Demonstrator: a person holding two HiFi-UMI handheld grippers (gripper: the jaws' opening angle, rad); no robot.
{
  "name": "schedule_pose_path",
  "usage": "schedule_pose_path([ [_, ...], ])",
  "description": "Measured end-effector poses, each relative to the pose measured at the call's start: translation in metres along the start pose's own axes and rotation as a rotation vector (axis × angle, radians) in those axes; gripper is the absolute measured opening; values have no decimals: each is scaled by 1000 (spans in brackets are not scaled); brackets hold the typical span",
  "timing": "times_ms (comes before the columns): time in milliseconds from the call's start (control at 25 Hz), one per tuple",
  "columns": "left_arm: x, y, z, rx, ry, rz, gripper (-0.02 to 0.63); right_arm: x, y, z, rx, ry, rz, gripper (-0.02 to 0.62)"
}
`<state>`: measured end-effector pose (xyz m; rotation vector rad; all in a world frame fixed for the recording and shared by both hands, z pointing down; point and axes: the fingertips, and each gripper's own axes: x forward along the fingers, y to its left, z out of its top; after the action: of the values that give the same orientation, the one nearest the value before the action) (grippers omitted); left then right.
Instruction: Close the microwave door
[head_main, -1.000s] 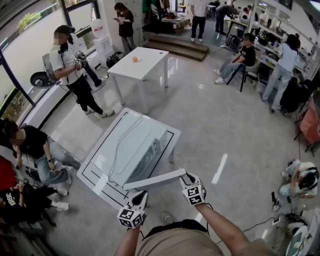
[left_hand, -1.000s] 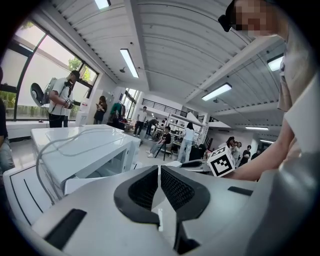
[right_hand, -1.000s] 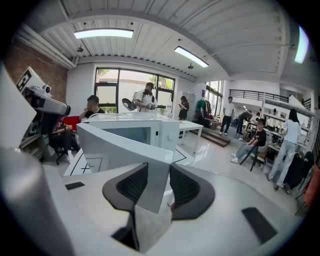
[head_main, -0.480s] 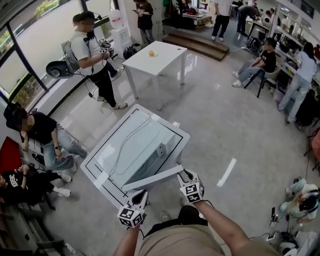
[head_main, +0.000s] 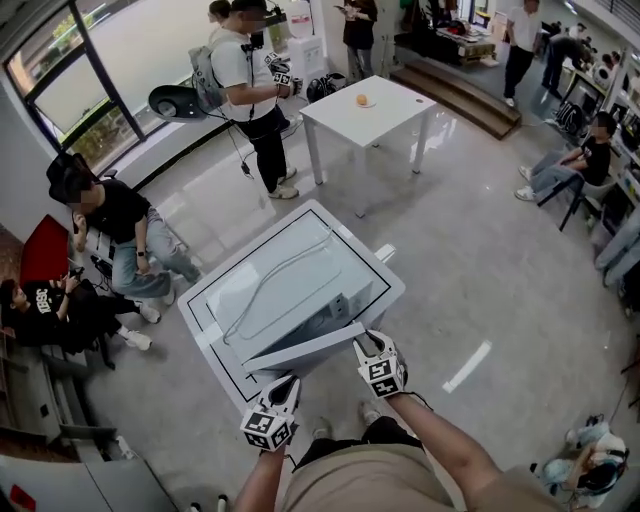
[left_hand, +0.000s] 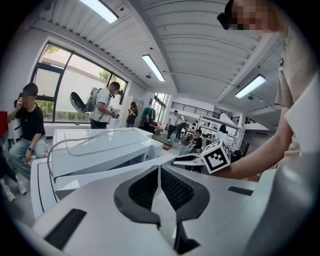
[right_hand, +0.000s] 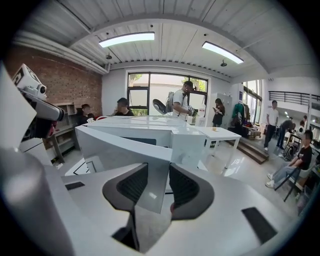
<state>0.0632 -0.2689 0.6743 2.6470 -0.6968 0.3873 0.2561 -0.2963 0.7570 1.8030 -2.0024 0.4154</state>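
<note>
The white microwave (head_main: 290, 285) stands on a white table (head_main: 200, 312) in front of me. Its door (head_main: 300, 352) stands partly open, swung out toward me. My right gripper (head_main: 362, 345) grips the door's free edge. In the right gripper view the door panel (right_hand: 125, 150) sits between the two dark pads (right_hand: 187, 185) of that gripper (right_hand: 157, 167). My left gripper (head_main: 287, 383) hovers just outside the door near its middle, with its jaws shut (left_hand: 159, 169) on nothing. The door's top edge (left_hand: 100, 177) and the right gripper's marker cube (left_hand: 217, 156) show in the left gripper view.
A grey cable (head_main: 290, 265) lies across the microwave's top. Beyond stands a second white table (head_main: 385, 120) with an orange ball (head_main: 362, 99). A person with grippers (head_main: 250, 80) stands behind the microwave. Other people sit at the left (head_main: 115, 230).
My right gripper has carried the door's free edge toward the microwave front, so the gap is narrower. The left gripper has followed alongside. The head view has swung round.
</note>
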Motion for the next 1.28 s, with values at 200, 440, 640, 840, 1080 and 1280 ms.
schedule_pose_path([
  [200,2,4,5,-11,-15,72,6,23,-6,13,-33,-5,51,137],
  [440,5,4,9,-20,-36,140,6,42,-11,16,-82,-7,67,137],
  [640,12,4,10,-24,-38,174,6,61,-15,19,-87,-5,76,137],
  [840,16,4,14,-26,-39,194,6,76,-18,23,-83,-2,88,137],
  [1080,13,12,20,-32,-47,219,6,78,-15,25,-84,-7,88,141],
  [1280,20,17,21,-35,-44,226,6,83,-18,25,-72,-17,98,146],
])
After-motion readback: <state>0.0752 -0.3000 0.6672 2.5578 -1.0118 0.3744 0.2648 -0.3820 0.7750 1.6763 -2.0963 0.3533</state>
